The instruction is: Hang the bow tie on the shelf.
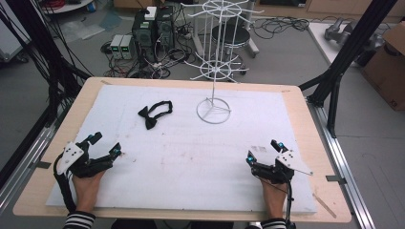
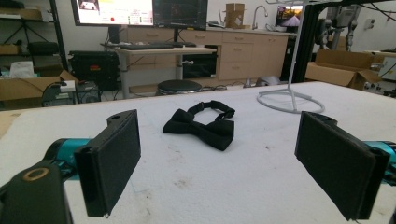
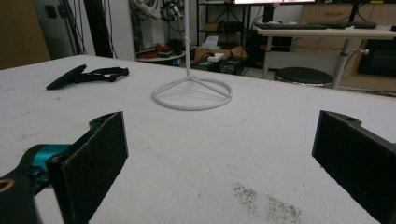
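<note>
So the main thing on the table is a black bow tie (image 1: 154, 114), sitting in the upper left part of the white mat (image 1: 191, 157) in the high view. It lies flat, with the knotted bow part toward the lower end and its thin neck strap looped out behind it toward the upper right. In the left gripper view it's dead centre in the frame, matte black fabric, wings a bit lopsided, strap curled up behind.

To the right of it, near the top middle of the high view, stands a white wire display rack (image 1: 214, 71) with a round ring base and spoked tiers up its pole. Tie and rack are near each other but not touching.

The left gripper (image 1: 105, 145) sits at the lower left of the high view, jaws spread wide, nothing between them. The right gripper (image 1: 264, 151) is at the lower right, same deal, wide apart and empty. Both are well apart from the tie. Striped sleeves (image 1: 79, 220) peek in at the bottom edge.
</note>
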Motion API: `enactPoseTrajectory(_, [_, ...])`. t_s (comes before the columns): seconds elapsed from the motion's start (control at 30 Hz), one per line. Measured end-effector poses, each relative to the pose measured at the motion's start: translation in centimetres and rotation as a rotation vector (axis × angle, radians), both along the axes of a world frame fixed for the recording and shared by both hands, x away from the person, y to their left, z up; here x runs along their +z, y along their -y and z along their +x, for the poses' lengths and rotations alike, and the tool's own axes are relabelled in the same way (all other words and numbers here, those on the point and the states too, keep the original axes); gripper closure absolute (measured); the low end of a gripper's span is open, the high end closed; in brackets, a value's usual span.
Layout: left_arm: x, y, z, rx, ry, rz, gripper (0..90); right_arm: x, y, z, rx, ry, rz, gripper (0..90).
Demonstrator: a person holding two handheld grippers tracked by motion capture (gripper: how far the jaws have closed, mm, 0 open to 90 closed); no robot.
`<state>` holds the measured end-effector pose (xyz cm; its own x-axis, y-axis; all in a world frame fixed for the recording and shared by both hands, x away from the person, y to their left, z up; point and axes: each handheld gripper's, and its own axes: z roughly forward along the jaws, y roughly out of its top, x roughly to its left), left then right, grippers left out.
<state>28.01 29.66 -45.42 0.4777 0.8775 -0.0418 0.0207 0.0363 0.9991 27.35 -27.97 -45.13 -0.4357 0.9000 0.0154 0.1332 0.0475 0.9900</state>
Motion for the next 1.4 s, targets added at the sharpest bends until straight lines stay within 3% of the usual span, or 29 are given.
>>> enactPoseTrajectory(0.2, [0.0,0.0,0.0,0.0,0.001,0.006,14.6,0.0,0.1,0.0,-0.005,-0.004,0.02,2.4])
enactPoseTrajectory(0.93, [0.0,0.0,0.0,0.001,-0.002,0.0,14.4,0.0,0.1,-0.1,-0.008,0.003,0.019,2.5])
enactPoseTrajectory(1.13, [0.2,0.1,0.3,0.013,-0.034,0.017,13.9,0.0,0.1,-0.1,-0.007,0.003,0.019,2.4])
enactPoseTrajectory(1.27, [0.3,0.0,0.4,0.006,-0.058,-0.003,13.2,0.0,0.2,-0.1,-0.006,0.002,0.02,2.5])
enactPoseTrajectory(1.3, [0.5,0.0,0.5,-0.001,-0.071,-0.014,13.2,0.0,0.2,-0.1,-0.006,0.002,0.02,2.5])
enactPoseTrajectory(1.4, [1.4,-0.1,0.9,-0.007,-0.068,0.007,13.2,0.0,0.2,0.0,-0.007,0.01,0.015,2.4])
